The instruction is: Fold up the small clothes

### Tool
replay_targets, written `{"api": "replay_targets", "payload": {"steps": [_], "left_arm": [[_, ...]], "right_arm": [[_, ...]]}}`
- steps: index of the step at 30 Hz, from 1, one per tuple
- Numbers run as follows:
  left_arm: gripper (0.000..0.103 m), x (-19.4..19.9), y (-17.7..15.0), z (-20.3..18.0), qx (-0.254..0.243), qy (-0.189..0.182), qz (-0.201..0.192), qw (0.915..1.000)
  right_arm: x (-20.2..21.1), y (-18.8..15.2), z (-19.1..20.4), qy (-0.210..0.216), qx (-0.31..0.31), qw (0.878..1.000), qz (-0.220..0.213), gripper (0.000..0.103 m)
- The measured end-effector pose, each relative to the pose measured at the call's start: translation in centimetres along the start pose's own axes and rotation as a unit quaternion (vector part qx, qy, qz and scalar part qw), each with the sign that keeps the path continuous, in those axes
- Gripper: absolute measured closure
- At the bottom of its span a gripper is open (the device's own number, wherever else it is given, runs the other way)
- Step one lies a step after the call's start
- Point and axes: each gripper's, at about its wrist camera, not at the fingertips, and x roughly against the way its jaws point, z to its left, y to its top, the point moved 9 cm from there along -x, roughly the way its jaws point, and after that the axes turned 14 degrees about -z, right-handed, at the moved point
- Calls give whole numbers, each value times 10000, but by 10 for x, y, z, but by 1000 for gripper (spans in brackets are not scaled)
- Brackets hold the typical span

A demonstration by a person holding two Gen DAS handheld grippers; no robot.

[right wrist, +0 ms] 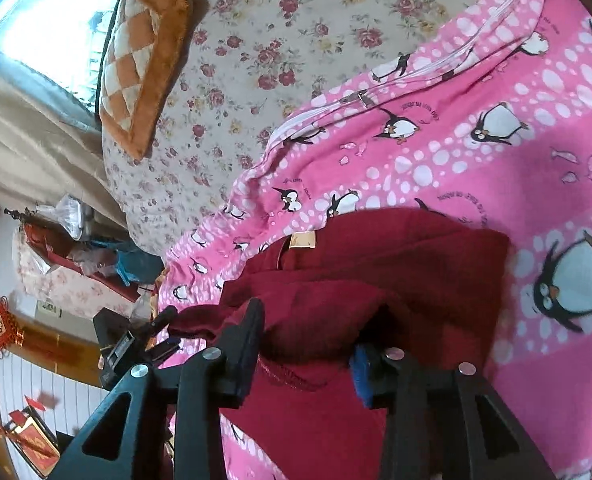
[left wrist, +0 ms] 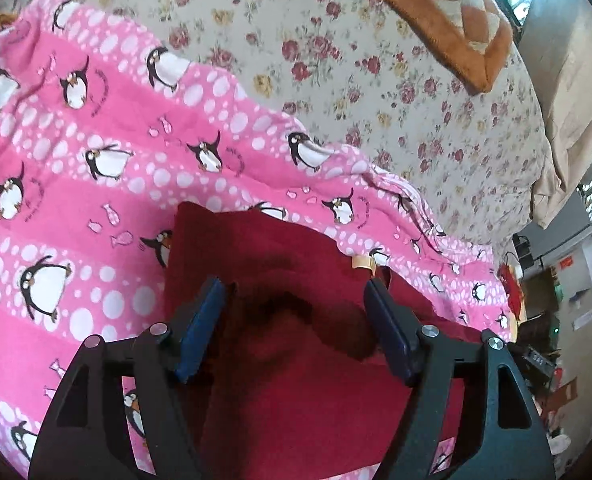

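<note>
Your left gripper (left wrist: 296,312) has jaws spread wide, red garment (left wrist: 308,360) bunched between and under them, not pinched. Your right gripper (right wrist: 308,344) jaws are also spread, straddling a fold of it. Garment lies on the pink penguin blanket (left wrist: 96,168); floral bedsheet (left wrist: 356,60) beyond, orange cushion (right wrist: 144,52) well apart.

A folded garment (left wrist: 296,280) was laid on a penguin blanket (left wrist: 76,140), which was spread over a bed (left wrist: 376,80). A cushion (right wrist: 144,52) was set farther back on the bed, well apart from the garment. The left claw (left wrist: 296,320) and right claw (right wrist: 308,344) were positioned just over the garment's near part.
</note>
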Motion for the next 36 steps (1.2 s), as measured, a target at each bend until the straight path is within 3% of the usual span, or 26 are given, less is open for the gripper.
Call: {"api": "replay_targets", "payload": {"steps": [1,3,4,8,10,12,15,17,20,22,24,27,32,36], "left_arm": [[30,2,-2,-1,-29,-15,-4,10000],[30,2,-4,-3,-46,-46,-8,10000],[30,3,-5,-3,-47,-44,-30,10000],[30,11,-6,1,110,-42,-191,9997],[30,15,-3,3,106,10,-290,9995],[30,16,-2,5,50,105,-350,9993],[30,13,-5,5,-97,172,-305,9993],[30,10,-11,7,-204,270,-205,9992],[30,8,-29,13,-229,382,45,9990],[30,12,-44,19,-279,431,210,9985],[30,17,-59,23,-395,466,321,9976],[30,25,-78,29,-562,528,432,9961],[30,30,-96,32,-335,352,365,9982],[30,31,-98,35,-219,224,213,9993]], "right_arm": [[3,1,2,8,36,10000,-43,63],[11,11,4,-73,130,9993,-344,38],[15,20,9,82,88,9985,-543,34],[24,39,24,166,186,9970,-736,33],[22,31,39,206,664,9959,-575,33],[15,14,45,4,1161,9927,-326,43],[-2,-10,43,154,1286,9916,64,50],[-15,-12,23,-308,1420,9893,89,51],[-31,7,-29,-1744,1656,9706,-71,51],[-32,17,-48,-2046,1504,9671,-158,54],[-30,19,-40,-2017,1361,9698,-196,54],[-38,13,12,-1740,2061,9627,-194,53],[-100,-48,109,-662,2534,9627,677,51],[-164,-100,154,-518,2930,9475,1170,51]]}}
